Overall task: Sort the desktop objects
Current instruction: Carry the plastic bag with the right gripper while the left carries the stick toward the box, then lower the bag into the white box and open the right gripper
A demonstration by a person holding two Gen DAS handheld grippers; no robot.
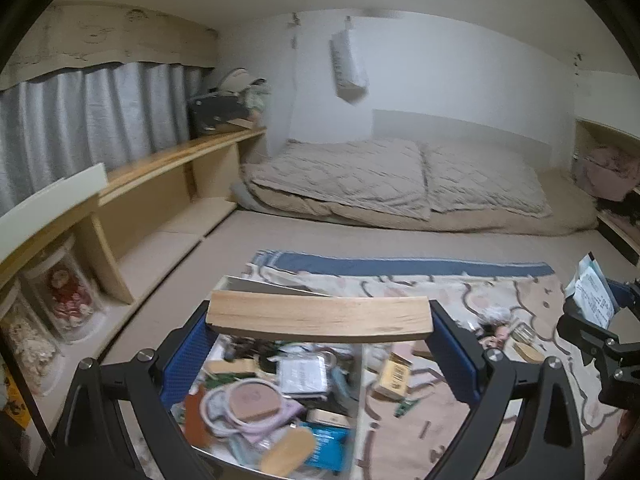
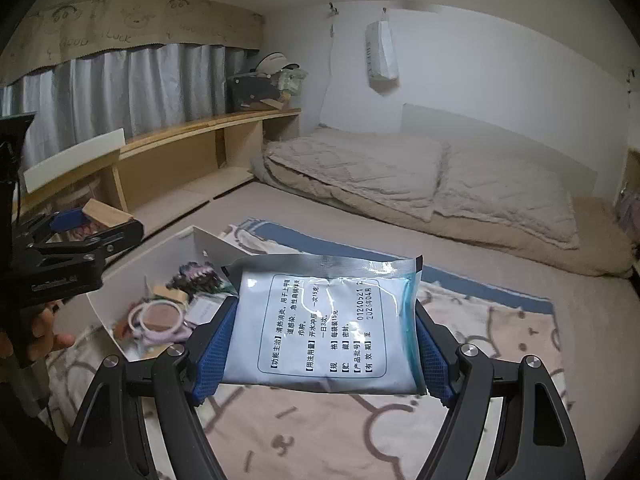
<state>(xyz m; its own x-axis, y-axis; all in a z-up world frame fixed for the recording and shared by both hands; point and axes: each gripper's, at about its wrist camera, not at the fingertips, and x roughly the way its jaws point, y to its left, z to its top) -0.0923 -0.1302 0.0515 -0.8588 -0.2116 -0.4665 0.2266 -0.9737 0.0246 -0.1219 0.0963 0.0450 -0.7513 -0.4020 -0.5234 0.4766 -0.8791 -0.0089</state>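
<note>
Underfoot, a cartoon-patterned rug [image 2: 500, 332] covers a beige bedroom floor. Left gripper [image 1: 320, 316] clamps a wooden block [image 1: 320, 316] above a cluttered white bin [image 1: 362, 400]; right gripper [image 2: 324, 332] clamps a Chinese-printed sachet [image 2: 324, 320]. Valance [image 2: 120, 28] reads "GOOD LUCK".

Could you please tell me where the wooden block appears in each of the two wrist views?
Left wrist: the wooden block spans the lower centre, clamped between the left gripper's blue pads.
Right wrist: far left, mid-height, a small part shows.
Shared landmark: the white box of clutter below.
</note>
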